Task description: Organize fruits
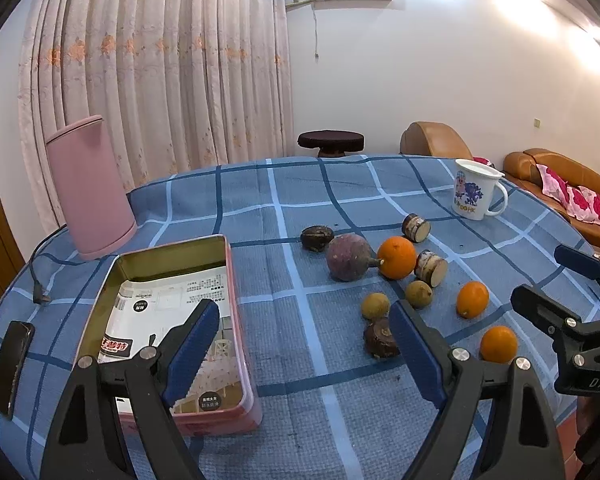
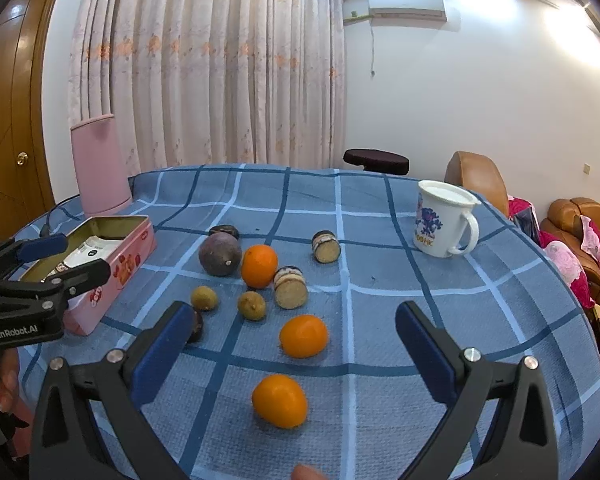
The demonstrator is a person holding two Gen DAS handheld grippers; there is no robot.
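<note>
Blue checked cloth covered the bench (image 2: 380, 280), with a pale curtain and a white wall behind it, and the fruits lay loose across the middle of that cloth.

Nearest of them was 1 small orange (image 2: 279, 401), resting on the cloth directly ahead of the right claw (image 2: 294, 344) and just below the gap between its blue pads. That claw was released, spread wide, with nothing between the pads. A second small orange (image 2: 303, 336) sat just beyond the first, almost on the same line, so a short forward and downward reach looked enough for either. Neither had much of a long axis; both were nearly round, the nearer one slightly egg-shaped and lying crosswise.

Further out came 2 small brownish-green fruits (image 2: 251, 305), a larger orange (image 2: 259, 265) touching a dull purple round fruit (image 2: 220, 254), and 2 cut cylinder pieces (image 2: 290, 287) with pale faces. A dark knobbly piece (image 1: 381, 338) lay just beside the left claw's right pad.

To the left stood the open pink tin (image 1: 240, 320), the likely place for the fruits, holding only printed paper. The left claw (image 1: 304, 320) hung near its right wall, also released and empty. By my judgement, the right hand was better placed for the 2 near oranges, while the left was nearer the tin and the dark piece. A white mug (image 2: 444, 220) and a pink kettle (image 2: 98, 164) stood well apart from the fruit.
</note>
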